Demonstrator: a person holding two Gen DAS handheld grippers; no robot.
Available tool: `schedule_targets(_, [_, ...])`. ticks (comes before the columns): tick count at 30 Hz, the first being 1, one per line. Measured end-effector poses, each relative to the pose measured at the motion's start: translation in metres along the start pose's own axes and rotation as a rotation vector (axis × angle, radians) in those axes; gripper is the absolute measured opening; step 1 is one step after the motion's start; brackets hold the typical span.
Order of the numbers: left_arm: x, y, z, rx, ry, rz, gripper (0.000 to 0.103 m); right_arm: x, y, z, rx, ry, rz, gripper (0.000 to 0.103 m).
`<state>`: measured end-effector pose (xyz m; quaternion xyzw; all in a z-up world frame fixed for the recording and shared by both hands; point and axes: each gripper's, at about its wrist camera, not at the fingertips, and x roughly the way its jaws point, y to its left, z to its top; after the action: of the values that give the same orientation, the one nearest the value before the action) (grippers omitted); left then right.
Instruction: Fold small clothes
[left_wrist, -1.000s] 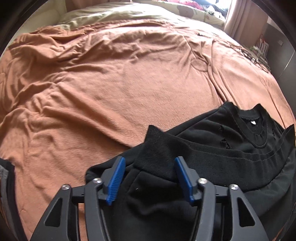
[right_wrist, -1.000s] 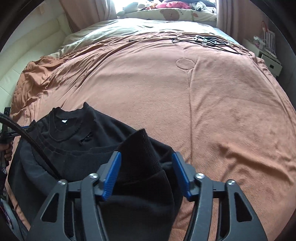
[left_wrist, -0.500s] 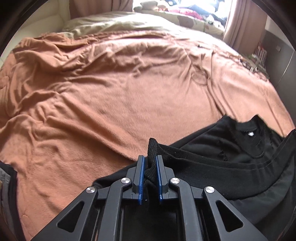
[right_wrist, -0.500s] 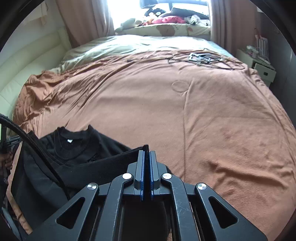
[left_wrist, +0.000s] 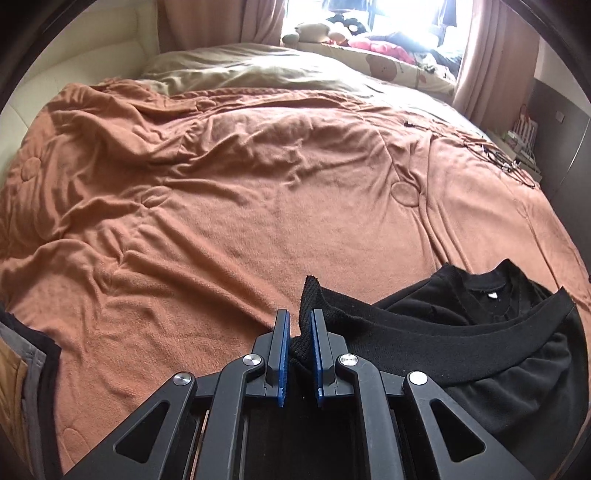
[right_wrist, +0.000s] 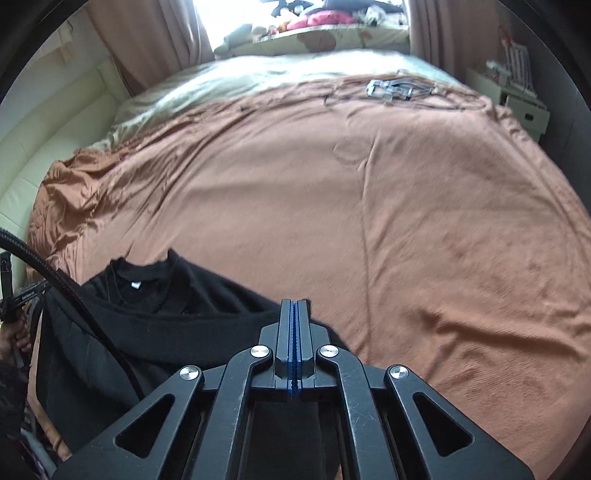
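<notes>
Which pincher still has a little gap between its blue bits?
The left gripper: a thick fold of the black top sits between its blue pads. The right gripper's pads look pressed flat together, with no cloth showing between them.

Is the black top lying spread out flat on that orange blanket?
No: in the left wrist view the black top is bunched and doubled over itself on the orange blanket, with its ribbed hem pinched in the left gripper.

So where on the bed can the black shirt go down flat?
The orange blanket is bare from the black shirt up to the beige bedding. Crowded spots: cables far right, clothes pile near left.
</notes>
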<state>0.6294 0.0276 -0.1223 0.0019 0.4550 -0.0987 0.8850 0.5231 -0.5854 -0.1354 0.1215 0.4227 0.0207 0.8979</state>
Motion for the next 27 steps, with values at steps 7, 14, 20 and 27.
schedule_targets(7, [0.020,0.004,-0.008,0.000,0.046,-0.012,0.012,0.032,-0.009,0.011,0.049,0.059,0.025,0.055])
schedule_targets(14, [0.033,0.005,-0.013,-0.002,0.067,-0.017,0.012,0.044,-0.015,0.017,0.054,0.076,0.038,0.051])
schedule_targets(20, [0.042,0.009,-0.017,-0.028,0.079,-0.023,0.012,0.036,-0.015,0.017,0.079,0.012,0.016,0.004])
schedule_targets(27, [0.018,0.010,-0.015,-0.048,-0.007,-0.026,0.011,-0.014,0.005,0.019,0.013,-0.145,-0.022,0.003])
